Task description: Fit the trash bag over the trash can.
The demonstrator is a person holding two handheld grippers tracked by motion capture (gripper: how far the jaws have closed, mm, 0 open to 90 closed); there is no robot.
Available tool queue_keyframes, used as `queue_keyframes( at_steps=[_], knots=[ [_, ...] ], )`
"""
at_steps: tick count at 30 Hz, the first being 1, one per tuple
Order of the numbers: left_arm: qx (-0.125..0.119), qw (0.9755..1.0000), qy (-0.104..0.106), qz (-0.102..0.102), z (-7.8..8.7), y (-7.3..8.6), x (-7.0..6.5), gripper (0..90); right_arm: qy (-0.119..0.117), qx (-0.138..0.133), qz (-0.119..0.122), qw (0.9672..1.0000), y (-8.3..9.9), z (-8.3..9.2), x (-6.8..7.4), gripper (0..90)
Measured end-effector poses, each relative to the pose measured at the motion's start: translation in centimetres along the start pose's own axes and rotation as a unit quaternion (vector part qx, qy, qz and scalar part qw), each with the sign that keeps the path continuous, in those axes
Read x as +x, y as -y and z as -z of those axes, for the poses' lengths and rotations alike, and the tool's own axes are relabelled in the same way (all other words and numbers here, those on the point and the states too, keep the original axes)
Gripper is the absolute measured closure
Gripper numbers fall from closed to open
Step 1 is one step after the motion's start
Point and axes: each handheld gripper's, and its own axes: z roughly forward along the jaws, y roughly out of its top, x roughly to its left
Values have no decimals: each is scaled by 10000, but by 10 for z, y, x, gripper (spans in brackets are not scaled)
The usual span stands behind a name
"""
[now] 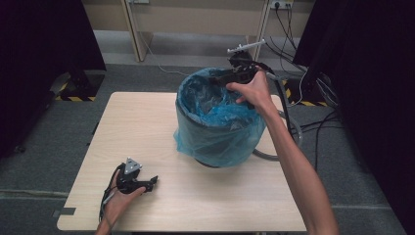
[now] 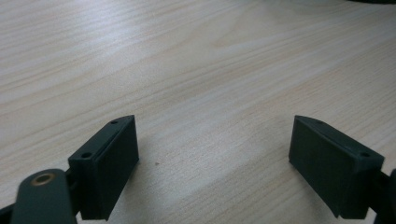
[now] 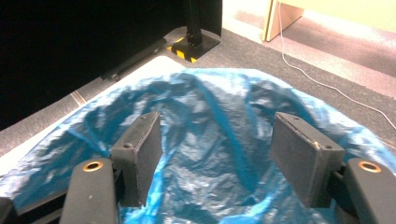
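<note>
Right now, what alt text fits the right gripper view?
The right gripper, jaws open and empty, hangs over a bin lined with a crumpled blue bag. Beyond lie grey floor and a white cable.

We find no readable text, label, brand or number anywhere in these views. The only sign-like marks are yellow-and-black hazard stripes [image 1: 73,98] on the floor base at the left of the high view, another striped patch [image 1: 308,103] at its right, and the same stripes [image 3: 184,52] at the top centre of the right gripper view.
</note>
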Motion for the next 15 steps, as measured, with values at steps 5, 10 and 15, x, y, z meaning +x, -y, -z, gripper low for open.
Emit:
queue_keyframes(
  at_steps=[5,10,15],
  knots=[
    [-15,10000,16,22,0,0,1,151,33,163,82,9998,-1,-22,15,334],
    [-27,10000,38,52,0,0,1,151,271,548,122,9981,-2,-57,20,330],
    [-27,10000,38,52,0,0,1,151,658,1020,280,9922,3,-85,14,330]
  ],
)
